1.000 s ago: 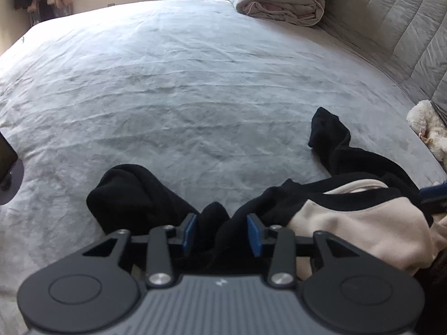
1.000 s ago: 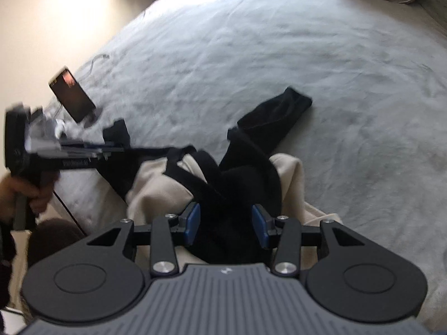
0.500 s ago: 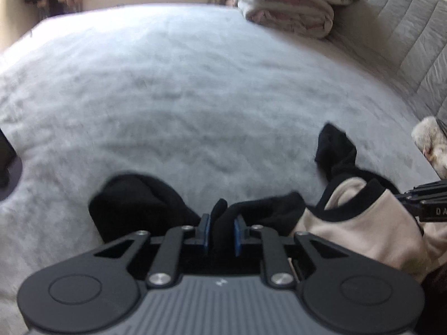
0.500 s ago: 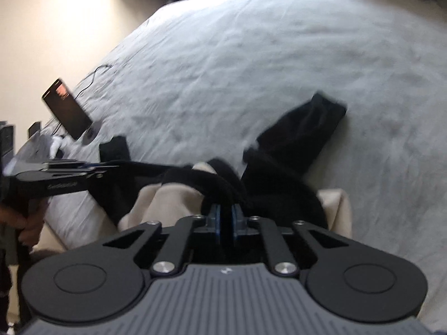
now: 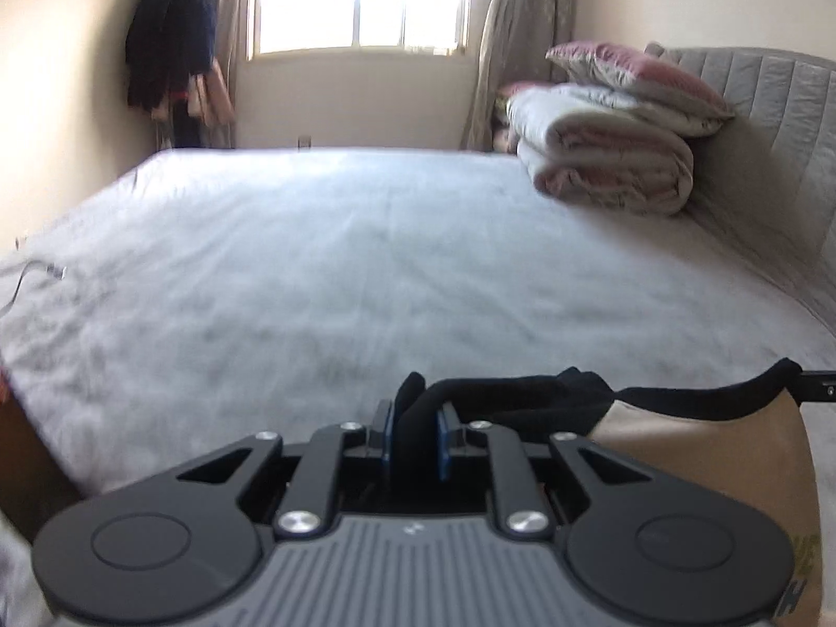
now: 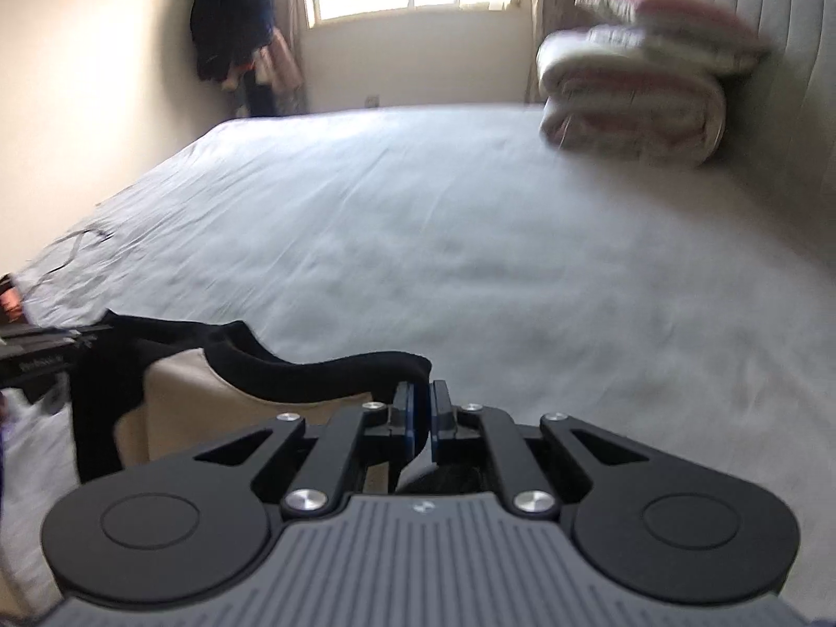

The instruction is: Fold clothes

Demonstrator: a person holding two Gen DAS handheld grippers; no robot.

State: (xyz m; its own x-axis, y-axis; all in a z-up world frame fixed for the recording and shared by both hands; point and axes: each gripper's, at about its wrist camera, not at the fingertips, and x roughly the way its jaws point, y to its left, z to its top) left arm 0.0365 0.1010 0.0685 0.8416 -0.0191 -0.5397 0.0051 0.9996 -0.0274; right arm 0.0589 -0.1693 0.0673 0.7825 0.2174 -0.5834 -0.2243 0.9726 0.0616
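A beige garment with black trim and black sleeves (image 5: 705,449) hangs stretched between my two grippers, lifted above the grey bed (image 5: 366,261). My left gripper (image 5: 413,433) is shut on a fold of its black fabric. My right gripper (image 6: 422,413) is shut on the black edge of the same garment (image 6: 334,371), whose beige body (image 6: 209,407) hangs to the left. The left gripper's tip shows at the left edge of the right wrist view (image 6: 42,350). The garment's lower part is hidden below both grippers.
A stack of folded pink and white bedding (image 5: 611,157) lies at the far right by the padded grey headboard (image 5: 773,157). Dark clothes hang in the far left corner (image 5: 167,36) beside a window. A cable lies on the bed's left edge (image 5: 31,282).
Both grippers closed on the garment and lifted it off the bed. Both views tilted up from the mattress to show the room's far wall and window.
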